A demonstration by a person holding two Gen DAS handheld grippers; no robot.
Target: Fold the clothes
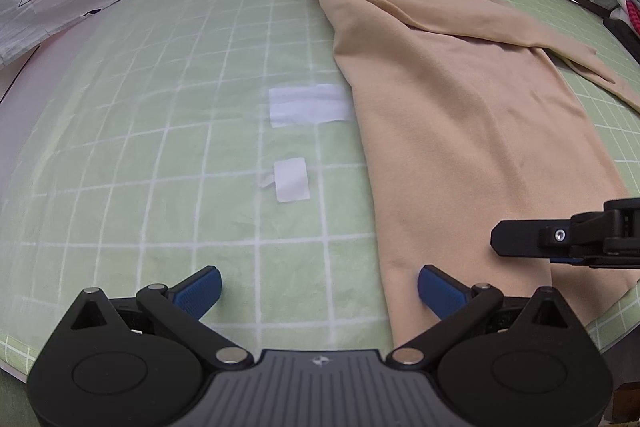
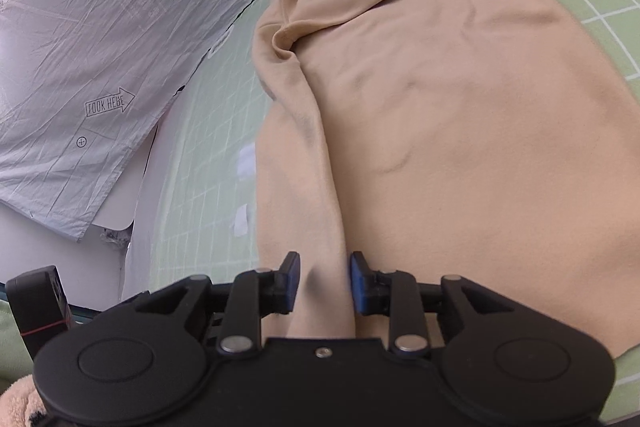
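A beige long-sleeved garment [image 1: 460, 99] lies flat on a green grid mat [image 1: 160, 147], one sleeve folded across its body. My left gripper [image 1: 320, 291] is open and empty, low over the mat at the garment's near left edge; its right finger is over the cloth. My right gripper [image 2: 323, 281] is shut on a raised fold of the beige garment [image 2: 460, 127] near its bottom hem. The right gripper also shows in the left wrist view [image 1: 560, 237], side on, over the garment's lower right part.
Two white tape patches [image 1: 306, 105] [image 1: 291, 179] are stuck on the mat left of the garment. A crumpled grey sheet [image 2: 80, 39] with printed marks hangs behind the mat. Folded clothes [image 1: 628, 11] lie at the far right edge.
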